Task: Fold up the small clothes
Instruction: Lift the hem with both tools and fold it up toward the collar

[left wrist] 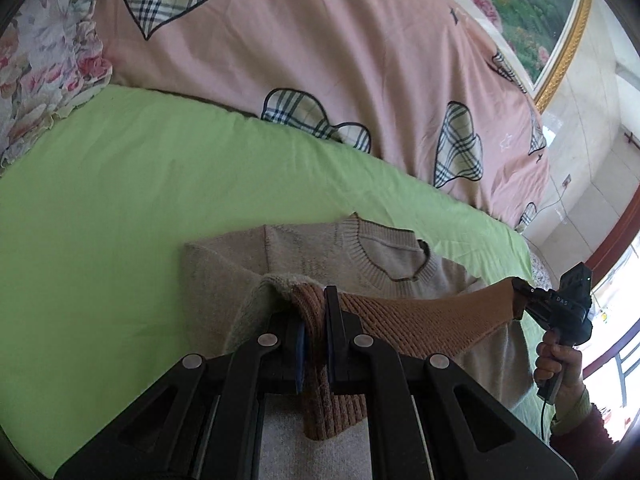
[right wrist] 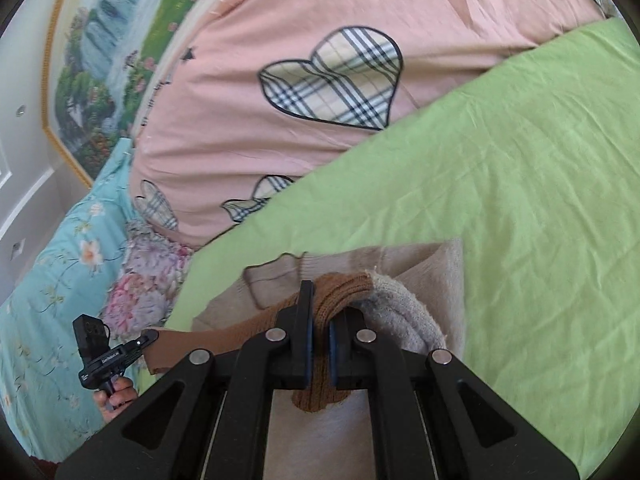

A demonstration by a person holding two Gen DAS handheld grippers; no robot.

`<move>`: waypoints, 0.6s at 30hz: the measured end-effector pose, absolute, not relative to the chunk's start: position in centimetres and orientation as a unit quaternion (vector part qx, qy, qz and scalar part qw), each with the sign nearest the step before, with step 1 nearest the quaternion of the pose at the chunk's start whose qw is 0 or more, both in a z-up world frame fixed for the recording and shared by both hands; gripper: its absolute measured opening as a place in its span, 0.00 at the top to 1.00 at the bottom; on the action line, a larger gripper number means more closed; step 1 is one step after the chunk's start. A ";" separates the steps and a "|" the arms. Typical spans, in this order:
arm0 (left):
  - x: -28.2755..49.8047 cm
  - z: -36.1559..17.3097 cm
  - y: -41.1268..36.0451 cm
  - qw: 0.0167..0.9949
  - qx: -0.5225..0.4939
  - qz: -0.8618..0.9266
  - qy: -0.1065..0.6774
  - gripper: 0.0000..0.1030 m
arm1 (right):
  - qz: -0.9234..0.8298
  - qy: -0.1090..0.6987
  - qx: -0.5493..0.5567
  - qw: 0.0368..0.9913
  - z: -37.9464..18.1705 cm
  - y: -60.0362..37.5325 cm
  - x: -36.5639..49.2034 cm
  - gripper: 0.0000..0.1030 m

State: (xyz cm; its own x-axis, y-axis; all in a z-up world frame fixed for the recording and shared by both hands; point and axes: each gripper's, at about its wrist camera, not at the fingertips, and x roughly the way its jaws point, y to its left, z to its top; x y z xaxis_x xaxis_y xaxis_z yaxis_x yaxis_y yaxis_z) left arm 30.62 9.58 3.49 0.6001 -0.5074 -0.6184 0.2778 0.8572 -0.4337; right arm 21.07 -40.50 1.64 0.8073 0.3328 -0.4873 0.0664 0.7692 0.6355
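Left tongs (left wrist: 316,320) clamped on brown ribbed hem (left wrist: 420,320), beige sweater (left wrist: 224,272) on green sheet (left wrist: 120,200)

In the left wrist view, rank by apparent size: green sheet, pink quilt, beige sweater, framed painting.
1-2. Pink quilt and green sheet: look alike, unranked.
3. Beige sweater, though nearness inflates it.
4. Framed painting, far off and cropped.

Beige sweater (left wrist: 400,256), brown hem; green sheet (left wrist: 160,184); pink plaid-heart quilt (left wrist: 320,40).
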 end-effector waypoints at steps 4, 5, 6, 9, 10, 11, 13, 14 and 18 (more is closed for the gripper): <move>32.3 0.7 9.4 0.875 -0.150 -0.206 0.411 0.94 | 0.062 0.330 0.328 0.883 -0.3 -40.4 23.1 0.93; 32.6 0.0 9.5 0.873 -0.155 -0.201 0.417 0.93 | 0.056 0.336 0.325 0.882 -0.7 -40.3 23.4 0.93; 32.8 -0.7 9.7 0.870 -0.161 -0.198 0.423 0.93 | 0.052 0.342 0.325 0.880 -1.1 -40.3 23.6 0.93; 33.5 -2.4 10.2 0.850 -0.190 -0.192 0.453 0.88 | 0.038 0.361 0.325 0.873 -2.3 -40.4 24.3 0.90; 33.0 -2.3 10.5 0.846 -0.204 -0.194 0.452 0.88 | 0.034 0.366 0.330 0.869 -2.5 -40.6 24.2 0.85; 32.4 -1.9 10.7 0.847 -0.209 -0.194 0.448 0.87 | 0.031 0.364 0.339 0.867 -2.5 -40.9 23.9 0.81; 30.1 -0.5 10.7 0.854 -0.205 -0.205 0.432 0.86 | 0.027 0.343 0.356 0.869 -1.5 -41.7 22.3 0.58; 28.6 0.3 10.2 0.855 -0.196 -0.221 0.427 0.84 | 0.021 0.325 0.353 0.877 -0.7 -42.0 21.0 0.56; 24.0 1.1 5.4 0.846 -0.131 -0.290 0.427 0.71 | 0.071 0.313 0.291 0.901 1.5 -39.0 18.5 0.56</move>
